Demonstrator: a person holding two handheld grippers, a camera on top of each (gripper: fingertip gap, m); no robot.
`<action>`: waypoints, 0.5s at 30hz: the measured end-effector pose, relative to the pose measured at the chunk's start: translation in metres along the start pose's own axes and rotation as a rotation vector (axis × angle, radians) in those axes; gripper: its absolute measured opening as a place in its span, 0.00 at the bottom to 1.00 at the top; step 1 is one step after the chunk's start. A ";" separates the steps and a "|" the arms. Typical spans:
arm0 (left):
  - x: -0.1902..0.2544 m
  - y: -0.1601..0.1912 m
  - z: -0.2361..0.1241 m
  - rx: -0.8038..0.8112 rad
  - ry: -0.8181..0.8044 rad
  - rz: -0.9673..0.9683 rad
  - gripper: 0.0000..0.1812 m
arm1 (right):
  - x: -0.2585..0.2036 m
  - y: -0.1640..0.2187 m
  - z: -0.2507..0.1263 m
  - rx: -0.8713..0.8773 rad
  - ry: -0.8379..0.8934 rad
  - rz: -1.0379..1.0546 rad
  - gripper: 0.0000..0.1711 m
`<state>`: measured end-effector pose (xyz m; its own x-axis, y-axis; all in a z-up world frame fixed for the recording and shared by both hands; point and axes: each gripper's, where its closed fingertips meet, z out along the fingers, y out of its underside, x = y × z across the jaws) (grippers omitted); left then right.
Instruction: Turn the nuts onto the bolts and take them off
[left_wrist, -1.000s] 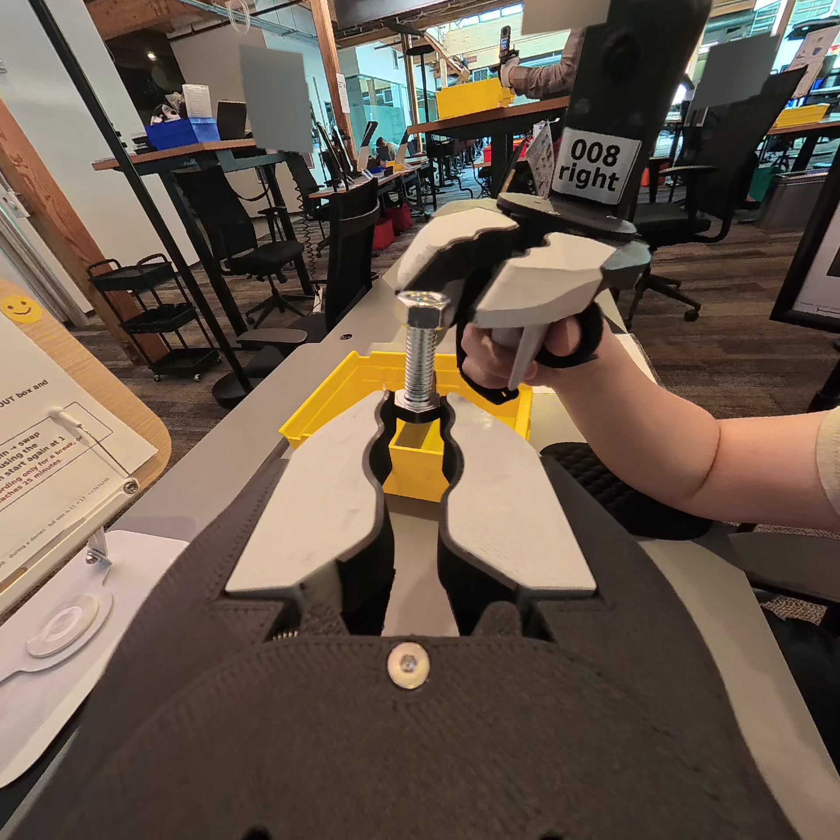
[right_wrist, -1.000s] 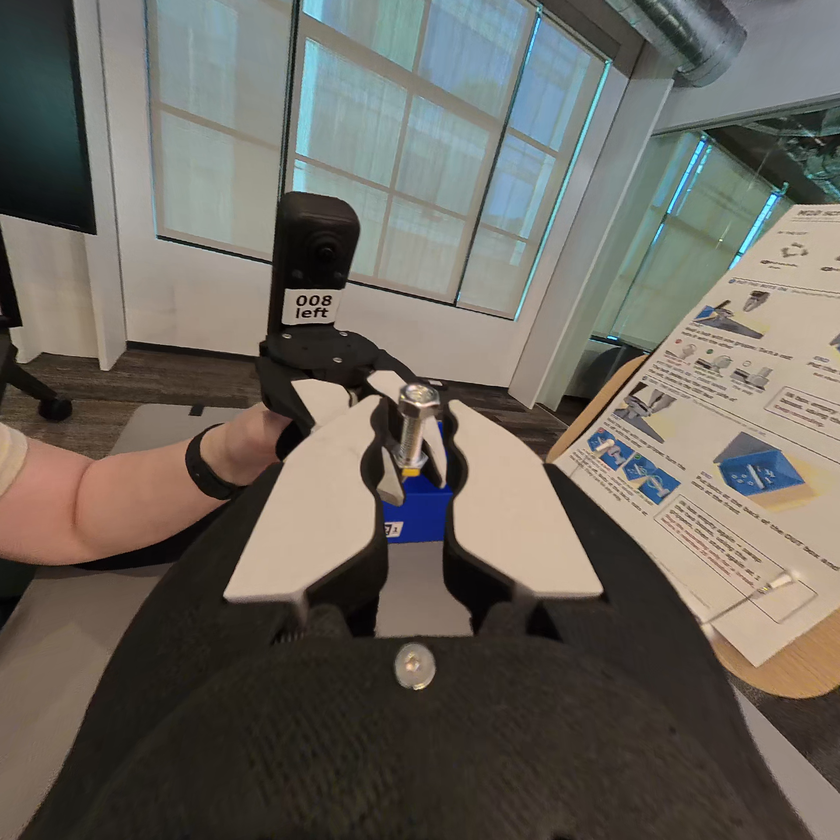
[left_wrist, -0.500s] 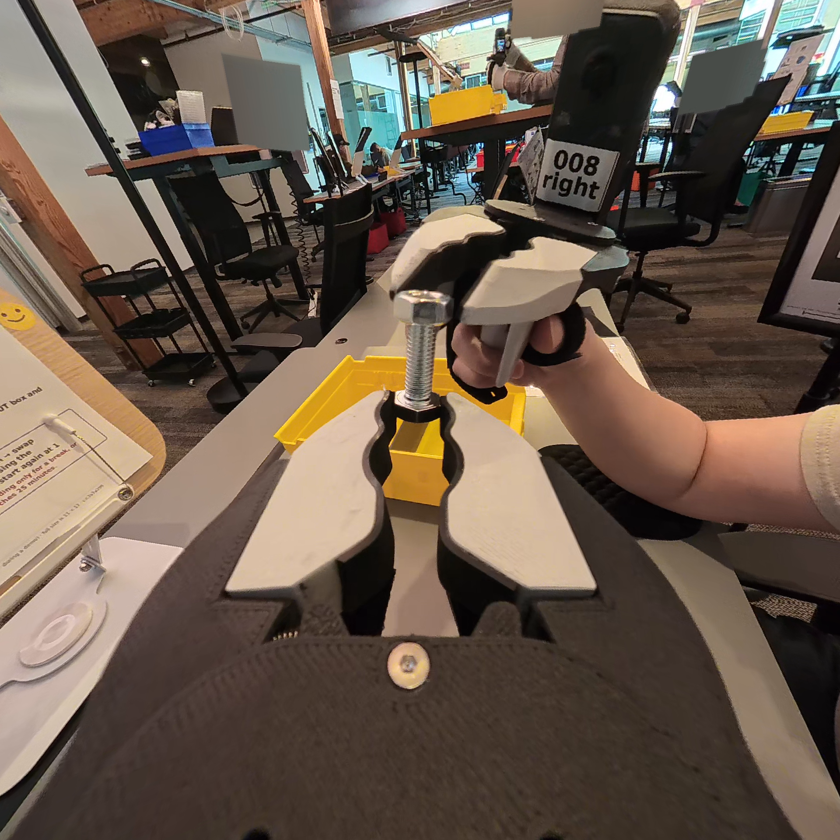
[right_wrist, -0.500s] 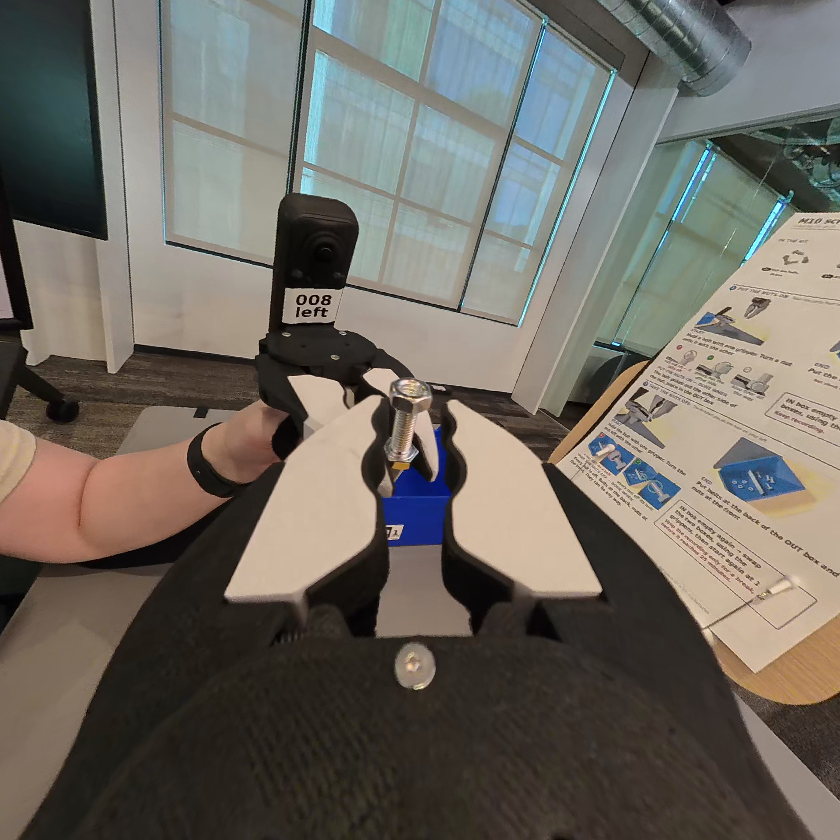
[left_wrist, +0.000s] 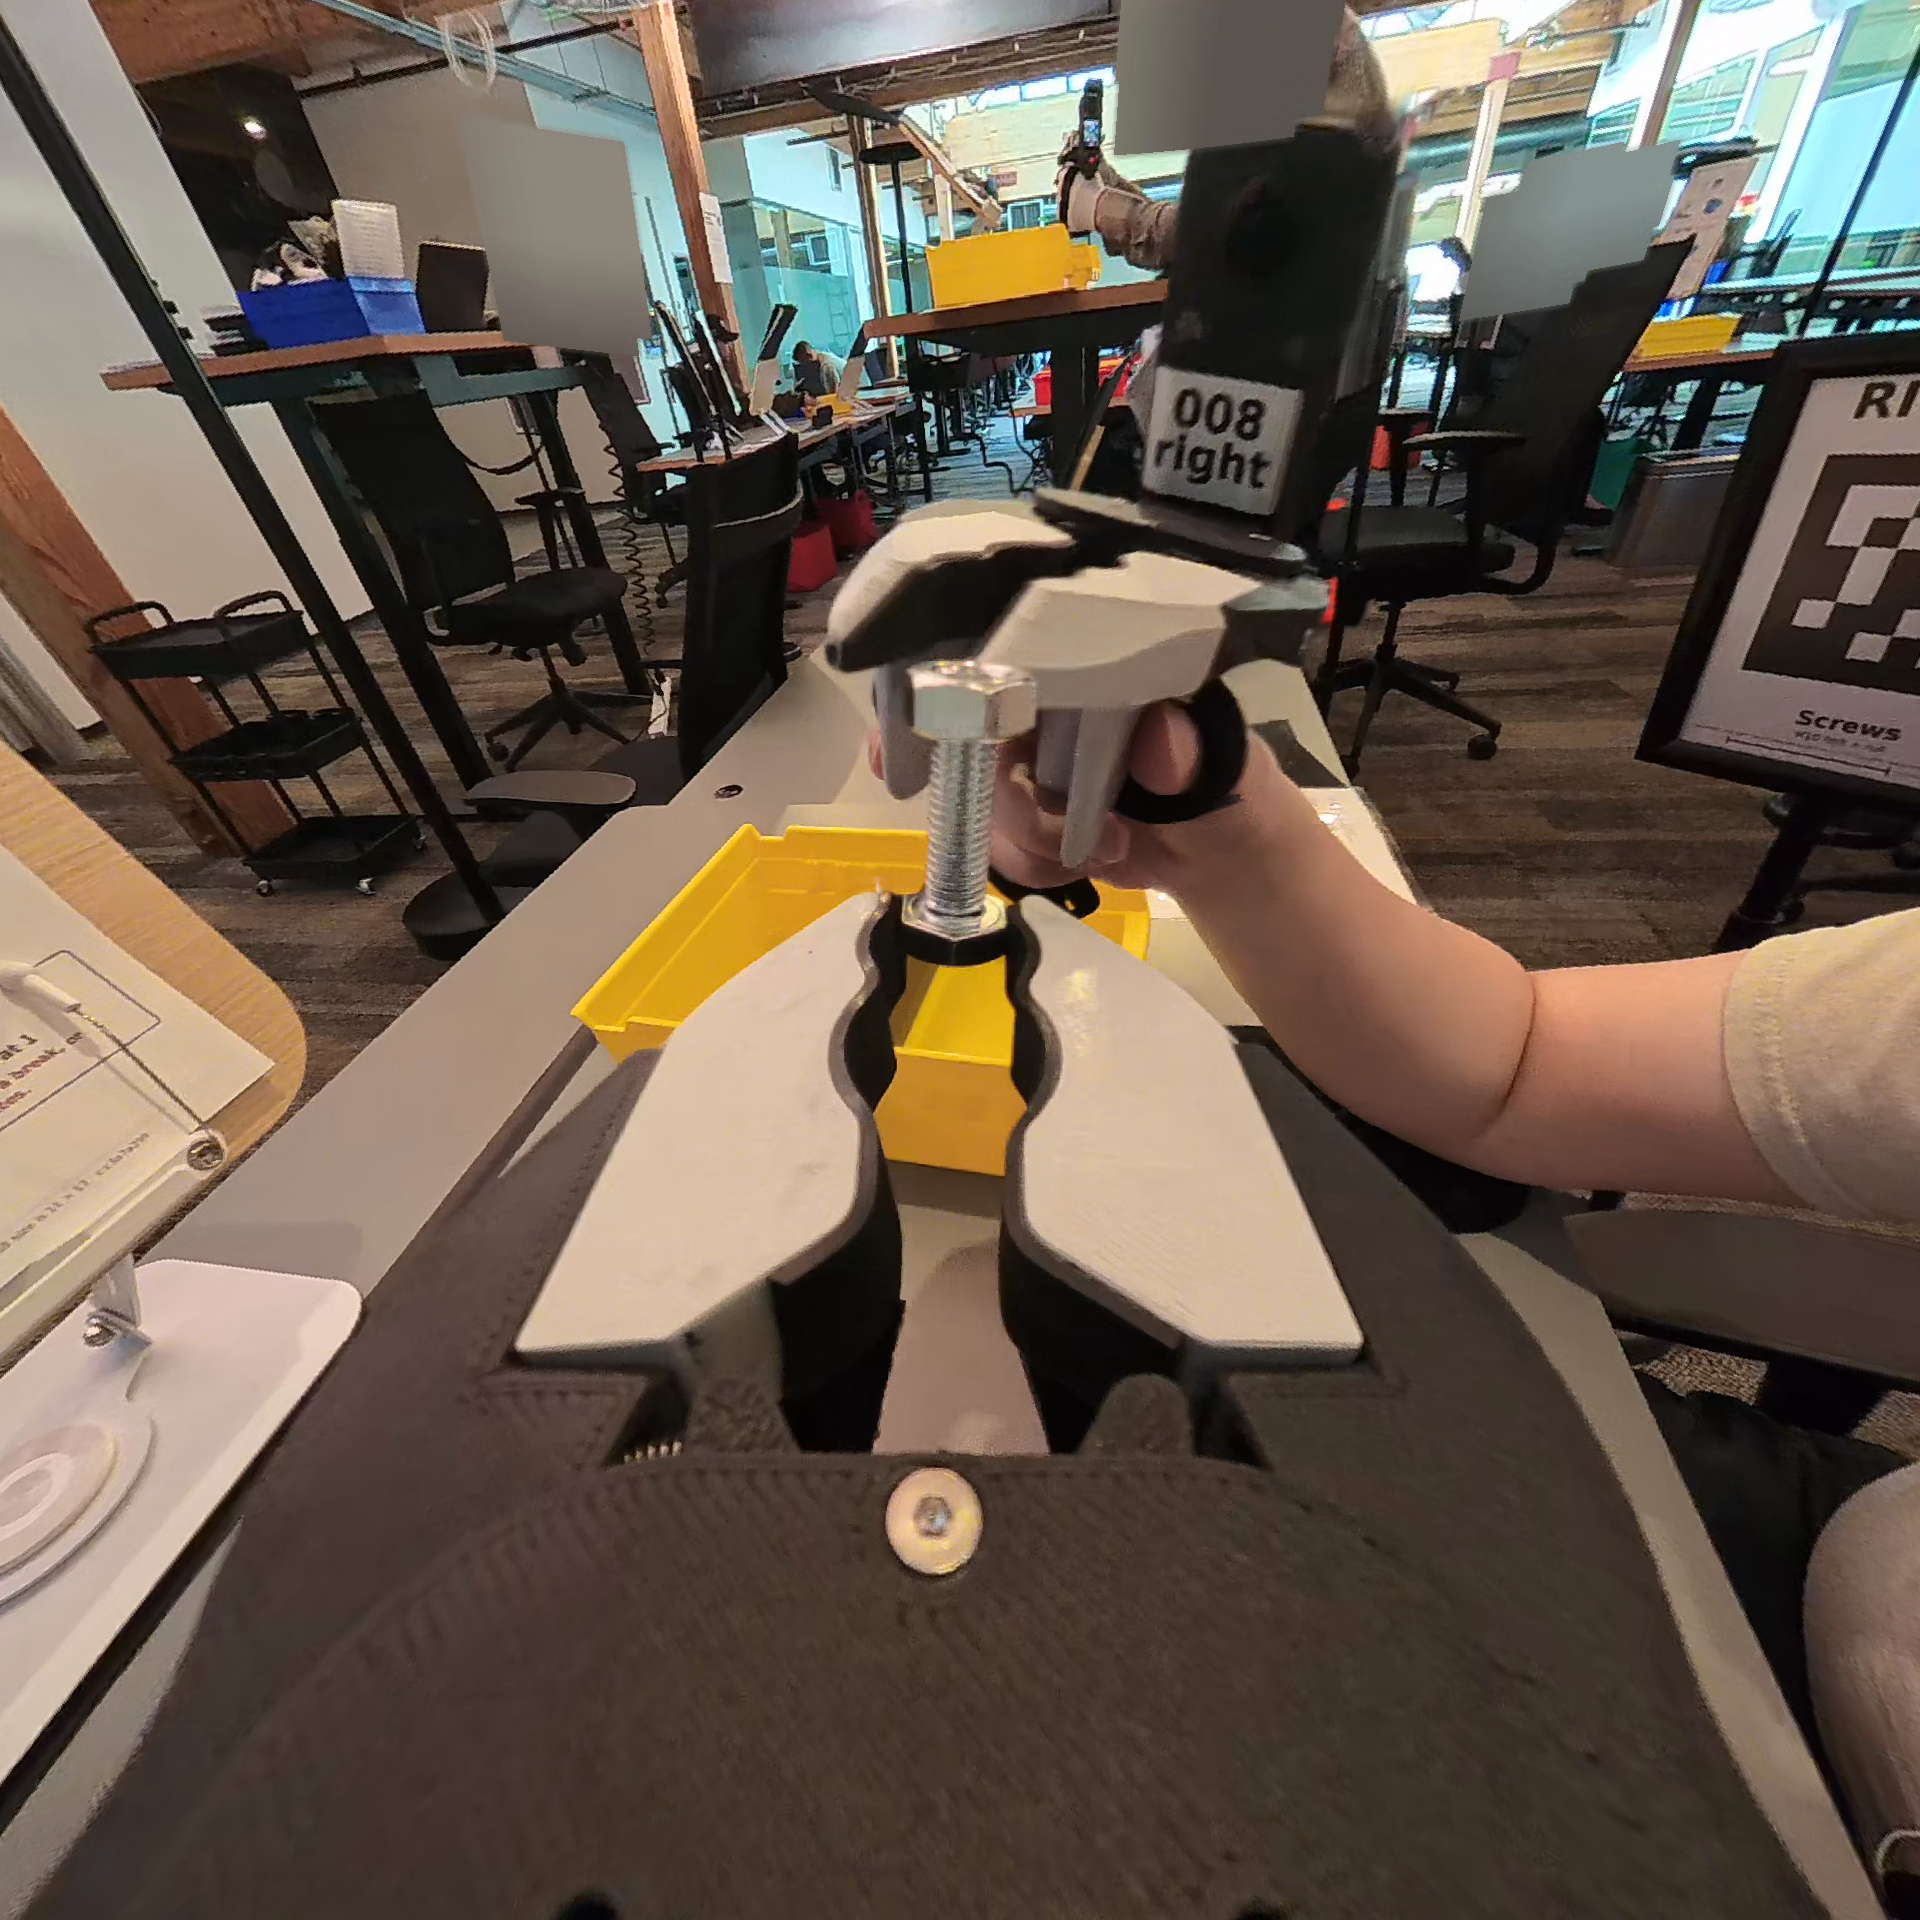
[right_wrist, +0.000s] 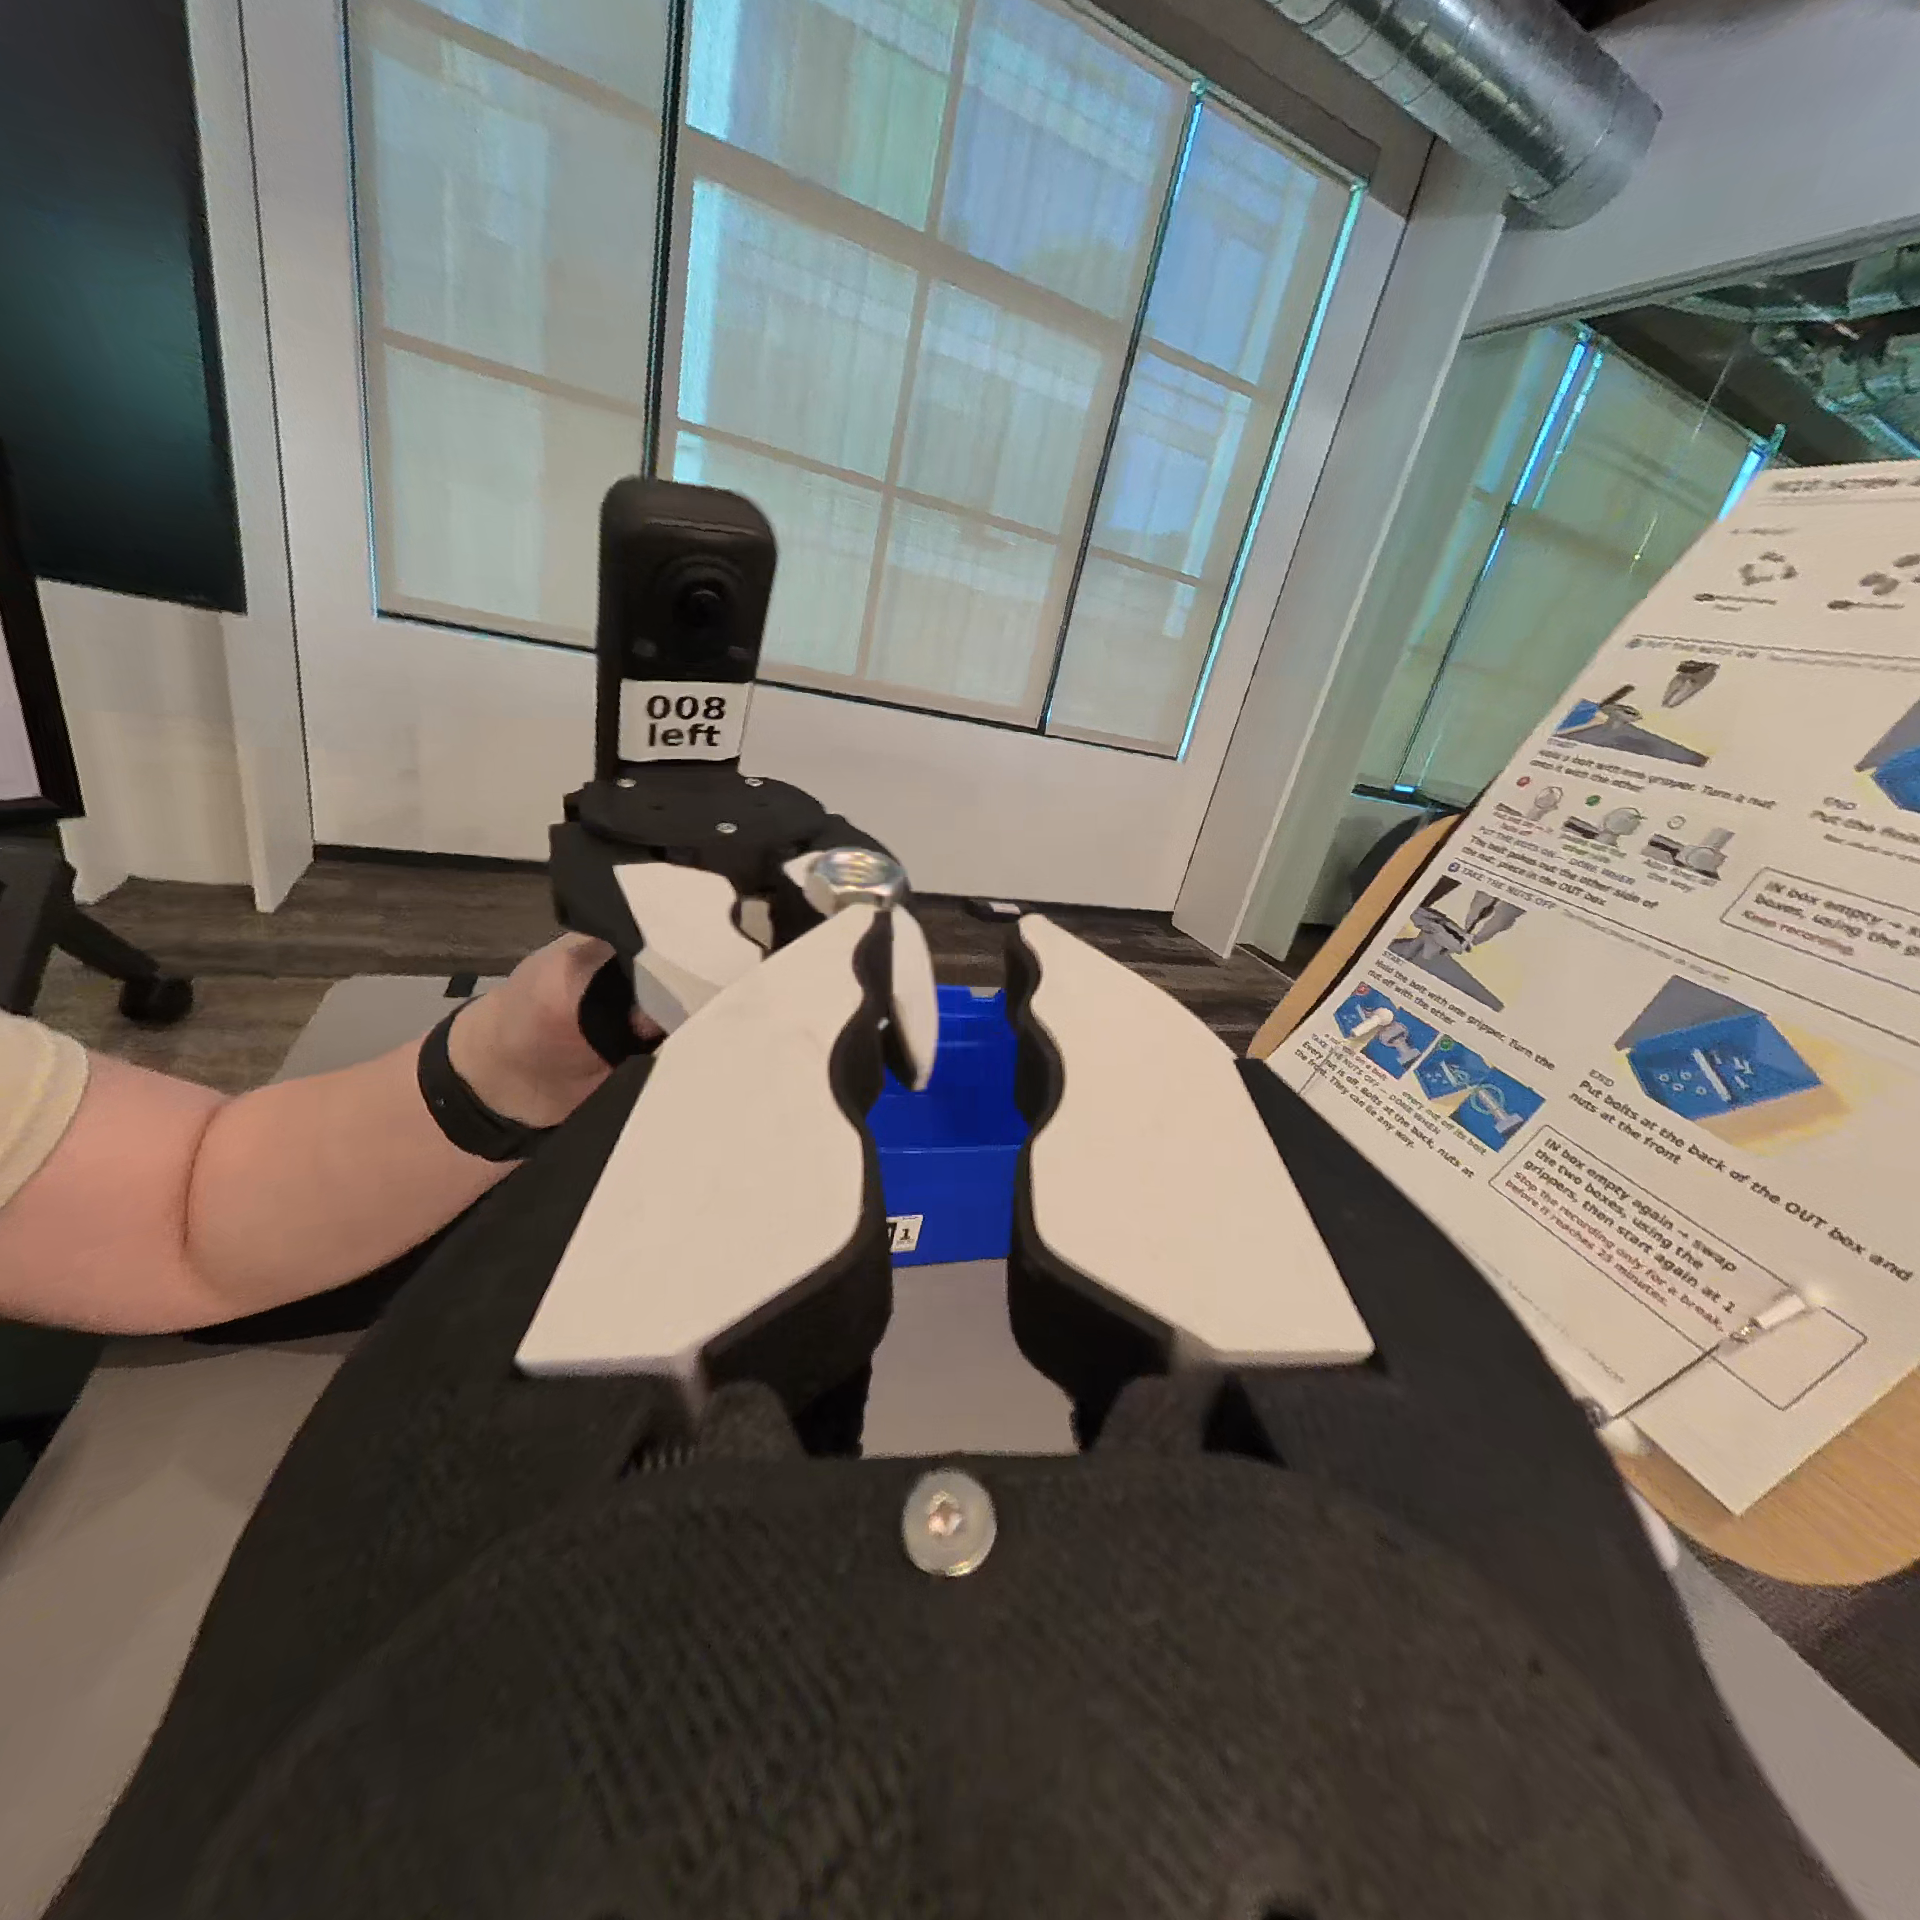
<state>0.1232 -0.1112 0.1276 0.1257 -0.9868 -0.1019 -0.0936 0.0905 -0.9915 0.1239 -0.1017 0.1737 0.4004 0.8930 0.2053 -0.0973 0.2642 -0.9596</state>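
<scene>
A: Grey-white left tongs (left_wrist: 948, 935), pressed together on what looks like the nut (left_wrist: 951, 916), right at the foot of the thread.

B: And the bolt (left_wrist: 961, 800)?

A: Standing upright out of that pinch, hex head on top, held in the air above the worktop (left_wrist: 416, 1195), with the yellow bin (left_wrist: 727, 935) just behind. Probably gripped that low to leave the shank and head free for the other side.

B: Right tongs (right_wrist: 940, 935), then?

A: Spread, with nothing between them. Only the blue bin (right_wrist: 940, 1174) showing through the gap. Hovering up by the bolt head, close off the tip of one finger. No contact, as far as can be told.

B: Why open just there?

A: Most likely between turns: let go, come round, close on the head again for another twist. Impossible to tell from this alone whether screwing on or off.

B: Why up in the air, not on the worktop?

A: Room for both wrists to roll, probably. Bins underneath too, so a dropped piece might land close by.

B: Anything to watch?

A: Keeping the bolt plumb while regripping. With only one small pinch at the bottom, could tip easily if nudged at the head.

B: Beyond that?

A: Instruction sheet (right_wrist: 1662, 1039) propped on a stand off to one side, well apart from the work.
</scene>
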 end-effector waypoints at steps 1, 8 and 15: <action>0.000 -0.001 -0.001 0.004 0.002 -0.002 0.10 | 0.000 -0.002 -0.002 0.010 -0.012 0.015 0.12; 0.002 -0.001 0.000 -0.002 0.008 0.001 0.10 | -0.016 -0.003 0.004 0.008 -0.067 -0.004 0.12; 0.003 -0.001 -0.001 -0.005 0.010 0.003 0.10 | -0.012 -0.007 -0.001 0.034 -0.080 0.036 0.12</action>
<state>0.1228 -0.1145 0.1285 0.1157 -0.9878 -0.1040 -0.0990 0.0927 -0.9908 0.1210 -0.1149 0.1777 0.3223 0.9280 0.1871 -0.1417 0.2427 -0.9597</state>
